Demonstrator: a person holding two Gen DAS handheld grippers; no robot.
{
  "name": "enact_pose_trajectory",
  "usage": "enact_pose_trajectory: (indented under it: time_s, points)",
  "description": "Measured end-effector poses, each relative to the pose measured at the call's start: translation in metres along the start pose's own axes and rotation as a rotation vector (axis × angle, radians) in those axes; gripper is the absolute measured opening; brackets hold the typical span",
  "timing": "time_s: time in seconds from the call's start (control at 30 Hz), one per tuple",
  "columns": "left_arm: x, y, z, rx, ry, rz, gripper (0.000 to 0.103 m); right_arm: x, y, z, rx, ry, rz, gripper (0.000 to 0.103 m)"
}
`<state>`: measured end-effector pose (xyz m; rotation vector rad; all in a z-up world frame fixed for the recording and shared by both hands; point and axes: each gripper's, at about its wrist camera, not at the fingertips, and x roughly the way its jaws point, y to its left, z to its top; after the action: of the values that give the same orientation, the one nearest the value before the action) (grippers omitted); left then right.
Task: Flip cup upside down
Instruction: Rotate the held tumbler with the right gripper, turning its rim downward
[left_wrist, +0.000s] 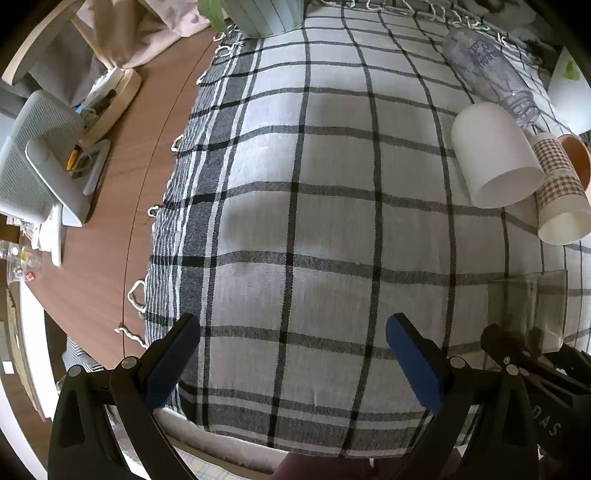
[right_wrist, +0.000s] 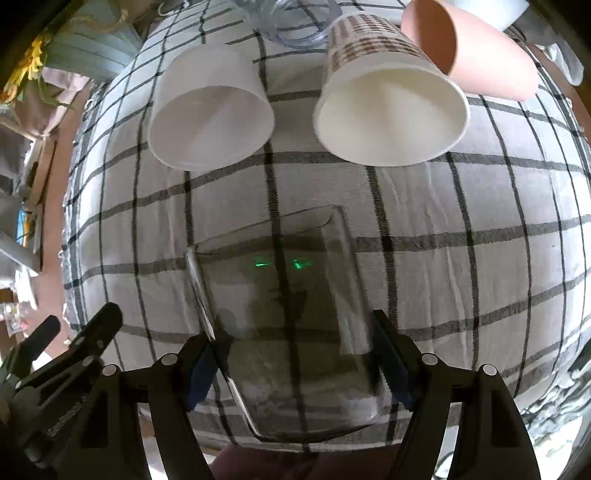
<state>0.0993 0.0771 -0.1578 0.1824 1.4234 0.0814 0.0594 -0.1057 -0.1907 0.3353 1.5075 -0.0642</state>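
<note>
on the checked cloth (right_wrist: 461, 258), near edge: clear glass cup (right_wrist: 284, 295), between the right gripper (right_wrist: 295, 365) pads, jaws closed on its walls; whether lifted, unclear. flip judged not finished. left gripper (left_wrist: 293, 343): jaws apart, empty.

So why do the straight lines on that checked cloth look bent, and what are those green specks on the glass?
Left wrist view: the fisheye lens bows the checked cloth lines outward and darkens the corners. Right wrist view: same bulge; the green specks look like reflections on the clear glass cup between the right gripper fingers; their source isn't visible.
</note>
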Motion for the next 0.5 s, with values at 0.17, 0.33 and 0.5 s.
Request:
enact_pose_trajectory:
  time_s: [0.17,0.33,0.5]
  points:
    - [-0.003,0.006,-0.001,-0.022,-0.002,-0.007,0.102,-0.005,0.007,-0.001,-0.002,-0.027,-0.001,0.083]
    - [-0.017,0.014,-0.006,-0.04,-0.027,-0.029,0.102,-0.025,0.009,-0.006,-0.01,-0.062,0.03,0.083]
    - [-0.04,0.005,-0.017,-0.022,-0.083,-0.058,0.102,-0.058,0.003,-0.012,-0.023,-0.147,0.037,0.083]
